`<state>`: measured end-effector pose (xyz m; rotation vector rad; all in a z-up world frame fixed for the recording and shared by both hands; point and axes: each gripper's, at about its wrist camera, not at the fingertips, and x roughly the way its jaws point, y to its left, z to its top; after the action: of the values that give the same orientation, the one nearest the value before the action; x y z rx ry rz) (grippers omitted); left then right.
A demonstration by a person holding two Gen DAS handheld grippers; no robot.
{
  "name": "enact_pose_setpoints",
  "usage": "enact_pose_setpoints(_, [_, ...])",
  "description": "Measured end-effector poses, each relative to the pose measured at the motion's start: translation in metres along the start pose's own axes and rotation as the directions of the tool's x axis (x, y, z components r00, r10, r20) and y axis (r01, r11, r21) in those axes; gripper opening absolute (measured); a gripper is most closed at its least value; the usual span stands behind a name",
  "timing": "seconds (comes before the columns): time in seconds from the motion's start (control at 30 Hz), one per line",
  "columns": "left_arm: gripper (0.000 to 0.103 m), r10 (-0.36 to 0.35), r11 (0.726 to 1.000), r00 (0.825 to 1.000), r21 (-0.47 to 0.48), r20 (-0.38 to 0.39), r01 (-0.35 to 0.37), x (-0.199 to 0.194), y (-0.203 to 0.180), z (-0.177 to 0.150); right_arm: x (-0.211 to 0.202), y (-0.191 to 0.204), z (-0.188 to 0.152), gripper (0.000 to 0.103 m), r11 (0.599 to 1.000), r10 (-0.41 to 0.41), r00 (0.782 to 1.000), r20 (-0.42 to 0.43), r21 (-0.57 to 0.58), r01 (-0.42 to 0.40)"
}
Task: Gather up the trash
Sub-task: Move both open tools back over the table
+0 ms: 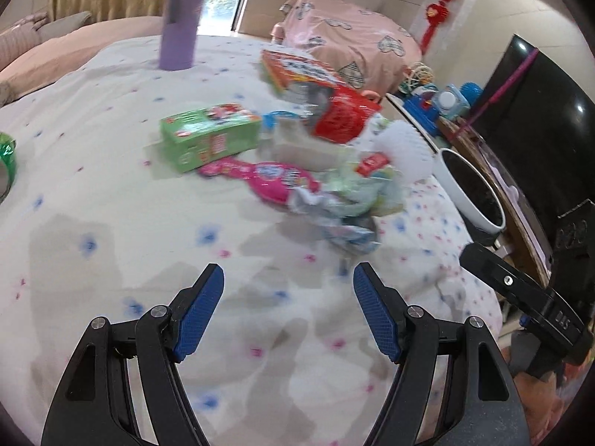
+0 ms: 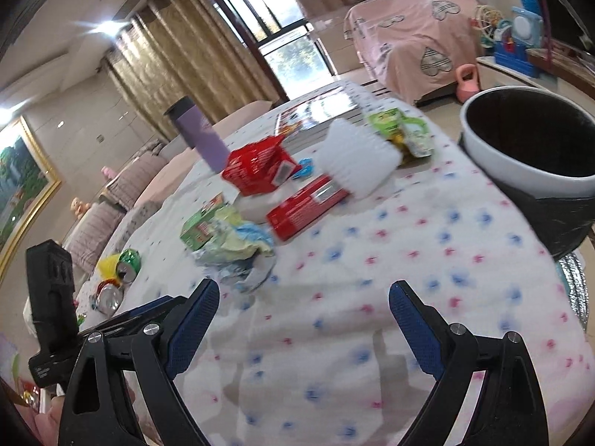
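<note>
Living room, table under a white cloth (image 1: 111, 223) with blue and pink flecks: trash heaped mid-table, crumpled wrappers (image 1: 346, 200) nearest, green box (image 1: 210, 133), red bag (image 1: 340, 115) and pink packet (image 1: 260, 176) touching or overlapping behind. White bin (image 2: 520, 148) at the table's right edge, presumably the drop point. Left gripper (image 1: 288, 312) and right gripper (image 2: 303, 329) both spread wide, empty, above bare cloth short of the heap; purple flask (image 1: 178, 33) upright beyond, clear of the reach.

One purple tumbler (image 2: 199, 135). One green carton (image 1: 210, 133). Two red boxes: one flat (image 2: 306, 208), one standing open (image 2: 260, 167). One pink wrapper (image 1: 260, 178). One crumpled wad of wrappers (image 2: 238, 249). One white ribbed piece (image 2: 357, 156). Two crushed cans (image 2: 128, 265) (image 2: 109, 297). One white bin (image 2: 528, 141).
</note>
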<state>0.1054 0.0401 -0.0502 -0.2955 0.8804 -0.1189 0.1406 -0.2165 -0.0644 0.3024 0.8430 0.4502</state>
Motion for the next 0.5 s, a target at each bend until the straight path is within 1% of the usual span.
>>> enact_pose_setpoints(0.13, [0.074, 0.021, 1.0, 1.0, -0.009, 0.005, -0.021, 0.001, 0.014, 0.005, 0.011, 0.012, -0.001, 0.094, 0.999, 0.027, 0.999, -0.022, -0.022, -0.027])
enact_pose_setpoints(0.23, [0.074, 0.033, 0.999, 0.999, 0.001, 0.008, -0.033, 0.003, 0.023, 0.012, 0.02, 0.023, 0.0, 0.094, 0.998, 0.04, 0.999, -0.033, -0.046, -0.042])
enact_pose_setpoints(0.37, [0.074, 0.05, 0.998, 0.999, 0.024, 0.022, -0.05, 0.008, 0.036, 0.029, 0.029, 0.035, 0.002, 0.095, 0.995, 0.037, 0.999, -0.031, -0.088, -0.04])
enact_pose_setpoints(0.43, [0.077, 0.052, 0.998, 0.998, 0.046, 0.029, -0.054, 0.01, 0.041, 0.038, 0.034, 0.04, 0.005, 0.095, 0.994, 0.034, 0.999, -0.026, -0.101, -0.036])
enact_pose_setpoints(0.5, [0.083, 0.063, 0.995, 0.997, 0.08, 0.039, -0.066, 0.015, 0.044, 0.049, 0.039, 0.043, 0.007, 0.095, 0.993, 0.028, 0.999, -0.022, -0.111, -0.031])
